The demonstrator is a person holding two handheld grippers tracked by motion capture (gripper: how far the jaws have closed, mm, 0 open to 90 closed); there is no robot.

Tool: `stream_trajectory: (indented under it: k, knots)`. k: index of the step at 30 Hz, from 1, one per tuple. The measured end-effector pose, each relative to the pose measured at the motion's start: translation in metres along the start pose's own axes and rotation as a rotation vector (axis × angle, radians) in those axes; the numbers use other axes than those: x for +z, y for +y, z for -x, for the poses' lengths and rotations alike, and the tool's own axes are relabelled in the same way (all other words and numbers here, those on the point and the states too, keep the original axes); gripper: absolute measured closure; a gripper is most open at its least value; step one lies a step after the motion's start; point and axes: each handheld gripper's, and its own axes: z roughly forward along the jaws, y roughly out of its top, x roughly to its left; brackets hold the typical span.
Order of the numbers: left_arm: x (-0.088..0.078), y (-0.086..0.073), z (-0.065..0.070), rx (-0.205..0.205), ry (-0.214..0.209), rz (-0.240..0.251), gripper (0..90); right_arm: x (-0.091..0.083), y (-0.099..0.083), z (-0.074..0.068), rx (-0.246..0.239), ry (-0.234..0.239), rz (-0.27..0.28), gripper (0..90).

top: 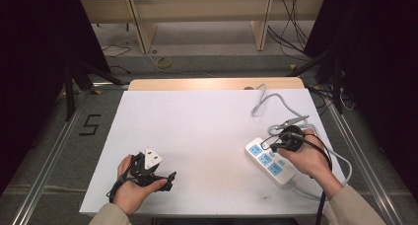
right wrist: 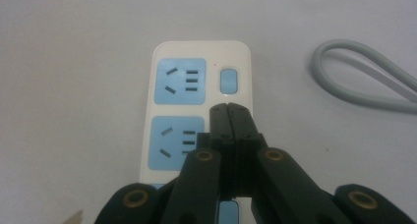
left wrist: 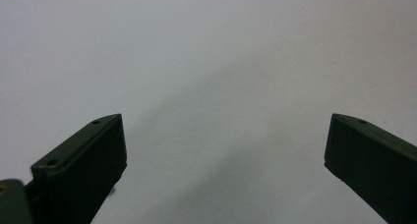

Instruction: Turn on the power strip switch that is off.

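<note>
Right hand-held gripper [right wrist: 229, 111], jaws pressed together and empty, hovers over the white plastic power strip [right wrist: 196, 111], probably to press its blue-grey switch [right wrist: 229, 80]; left hand-held gripper [left wrist: 221, 150] idles wide open on the white surface [left wrist: 206, 52].

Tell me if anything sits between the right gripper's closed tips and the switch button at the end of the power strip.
Nothing visible does. The right gripper has its jaws pressed together over the power strip, just short of the blue switch button. The grey cable loops off to the side, clear of that path.
</note>
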Motion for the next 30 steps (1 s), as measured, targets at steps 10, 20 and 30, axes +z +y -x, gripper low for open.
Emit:
stream_trajectory:
  k: [10, 20, 30]
  knots:
    - [0.000, 0.001, 0.000, 0.004, -0.001, 0.000, 1.8, 0.003, 0.004, 0.001, -0.007, 0.012, -0.035, 90.0]
    - [0.001, 0.002, 0.000, -0.003, -0.004, 0.000, 1.8, 0.008, 0.009, 0.003, 0.003, 0.028, -0.066, 90.0]
    - [0.002, 0.002, 0.000, -0.004, -0.004, 0.003, 1.9, 0.014, 0.012, 0.004, -0.002, 0.013, -0.102, 90.0]
